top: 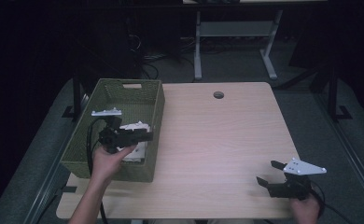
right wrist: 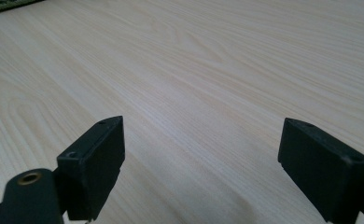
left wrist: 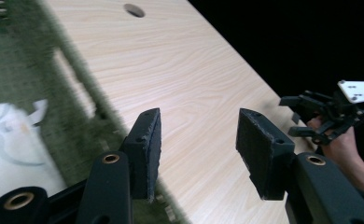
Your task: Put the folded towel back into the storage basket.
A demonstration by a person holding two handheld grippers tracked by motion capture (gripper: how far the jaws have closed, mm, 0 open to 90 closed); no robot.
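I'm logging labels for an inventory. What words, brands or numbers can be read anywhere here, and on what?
None can be read: the green basket, the white object inside it, the wooden table and both claws, left and right, carry no legible text.

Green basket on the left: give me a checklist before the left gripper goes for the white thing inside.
1. Left gripper jaws apart, nothing between them: ok.
2. White thing lies inside the green basket, partly under the gripper: ok; what it is, cannot tell.
3. Left gripper aimed at it: not ok; the left gripper view looks past the basket wall over the table.
4. Right gripper open and empty, far from the basket: ok.
5. Basket standing flat on the table: ok.
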